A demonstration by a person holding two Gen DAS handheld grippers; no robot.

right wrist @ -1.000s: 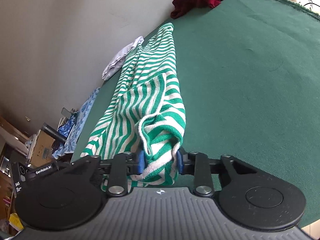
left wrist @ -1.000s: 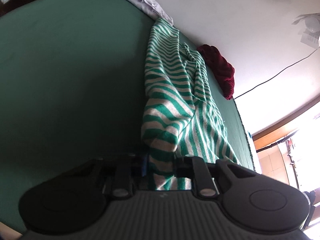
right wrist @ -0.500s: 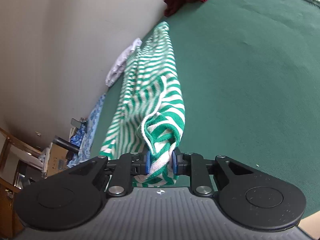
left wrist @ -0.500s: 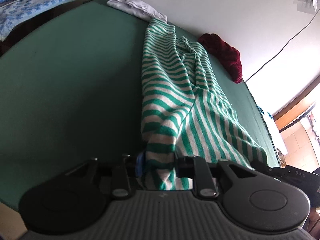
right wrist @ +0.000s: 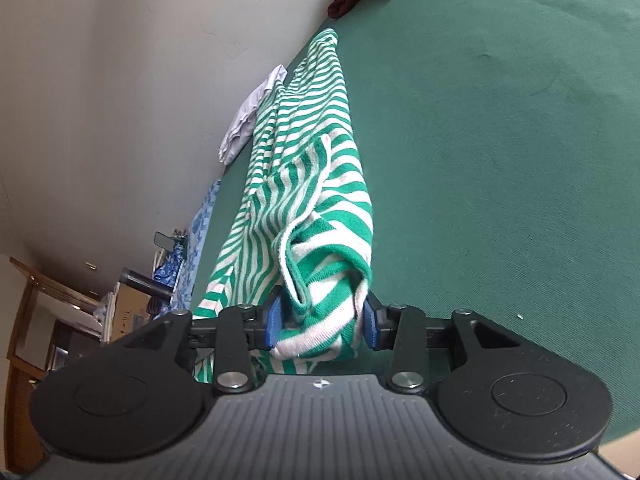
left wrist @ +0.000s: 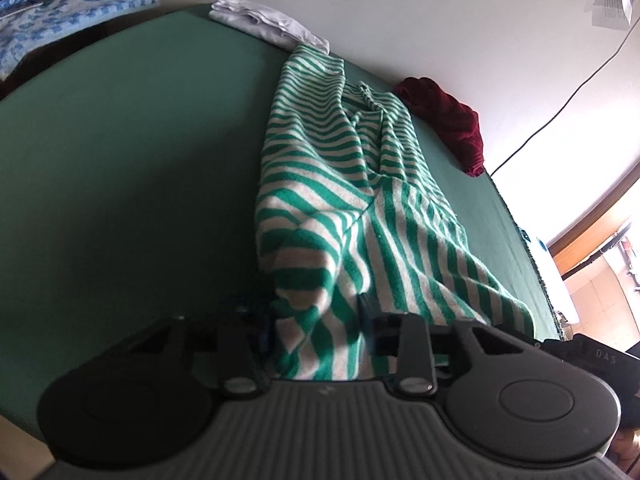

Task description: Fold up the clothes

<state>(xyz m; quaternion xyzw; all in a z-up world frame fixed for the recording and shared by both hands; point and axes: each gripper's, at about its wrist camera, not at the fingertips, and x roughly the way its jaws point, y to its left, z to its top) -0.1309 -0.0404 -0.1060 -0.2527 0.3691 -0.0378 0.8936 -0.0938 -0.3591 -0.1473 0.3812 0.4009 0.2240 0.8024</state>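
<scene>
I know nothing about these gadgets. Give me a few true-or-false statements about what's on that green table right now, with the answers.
1. The striped garment is green and white. True.
2. A dark red garment lies on the green table near the wall. True.
3. Striped cloth sits between the fingers of the right hand-held gripper. True.
4. The folded white cloth lies on top of the red garment. False: they are apart, at opposite sides of the striped garment's far end.
5. The left hand-held gripper has nothing between its fingers. False: striped cloth runs between them.
6. The striped garment is neatly folded into a square. False: it lies stretched out long and wrinkled.
</scene>
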